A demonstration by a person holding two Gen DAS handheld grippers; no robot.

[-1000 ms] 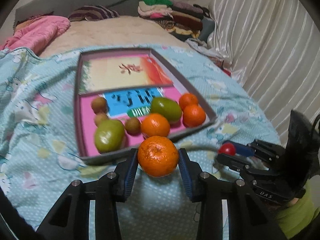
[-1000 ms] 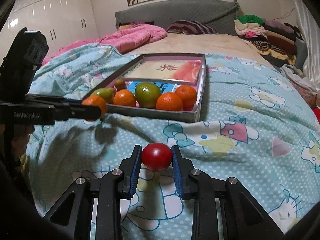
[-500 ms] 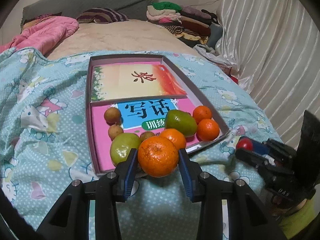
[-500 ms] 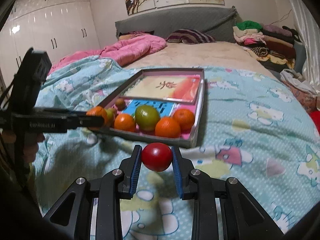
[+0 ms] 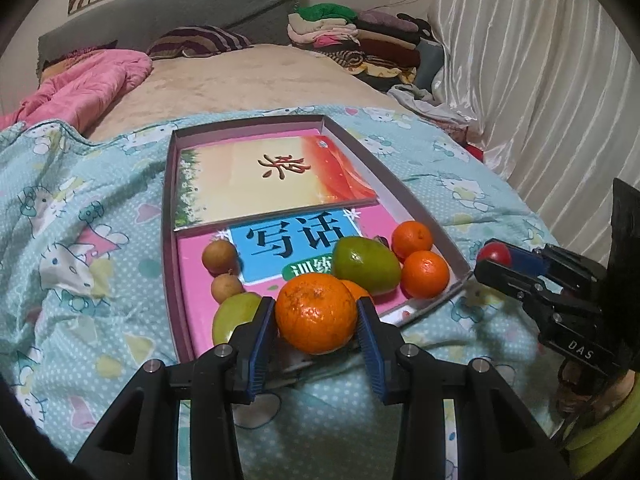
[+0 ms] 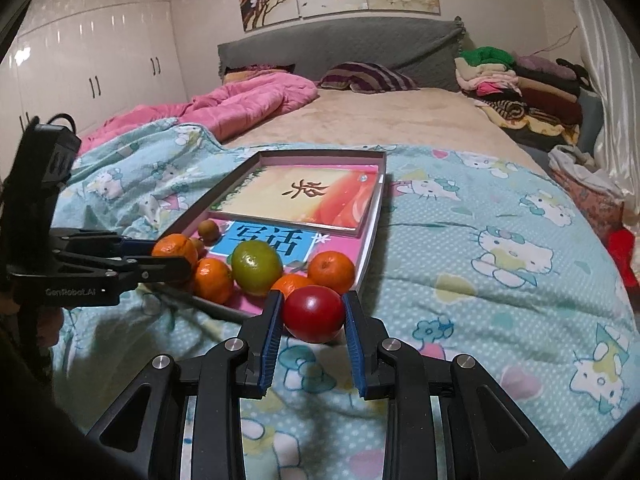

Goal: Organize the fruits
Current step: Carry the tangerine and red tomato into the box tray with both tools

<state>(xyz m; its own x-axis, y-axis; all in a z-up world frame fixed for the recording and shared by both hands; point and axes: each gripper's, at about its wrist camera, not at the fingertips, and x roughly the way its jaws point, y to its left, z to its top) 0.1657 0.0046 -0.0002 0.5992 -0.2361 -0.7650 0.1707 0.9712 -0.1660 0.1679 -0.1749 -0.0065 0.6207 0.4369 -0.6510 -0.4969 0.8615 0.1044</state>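
My left gripper (image 5: pixel 317 322) is shut on an orange mandarin (image 5: pixel 316 312), held over the near end of a shallow cardboard box (image 5: pixel 416 210) on the bed. The box holds books, green fruits (image 5: pixel 366 266), mandarins (image 5: pixel 425 274) and small brown fruits (image 5: pixel 219 256). My right gripper (image 6: pixel 313 316) is shut on a red fruit (image 6: pixel 314 312), held just outside the box's near right corner (image 6: pixel 366 264). The left gripper also shows in the right wrist view (image 6: pixel 170 258), and the right gripper in the left wrist view (image 5: pixel 494 262).
The box lies on a light-blue cartoon-print quilt (image 6: pixel 480 248). A pink blanket (image 6: pixel 248 104) and striped pillow (image 6: pixel 366 76) lie toward the headboard. A pile of folded clothes (image 6: pixel 520 84) sits at the far right, next to white curtains (image 5: pixel 540 80).
Both grippers have moved forward toward the box with their fruits. The mandarin now hangs over the box's near end, and the red fruit is close to the box's near right corner.
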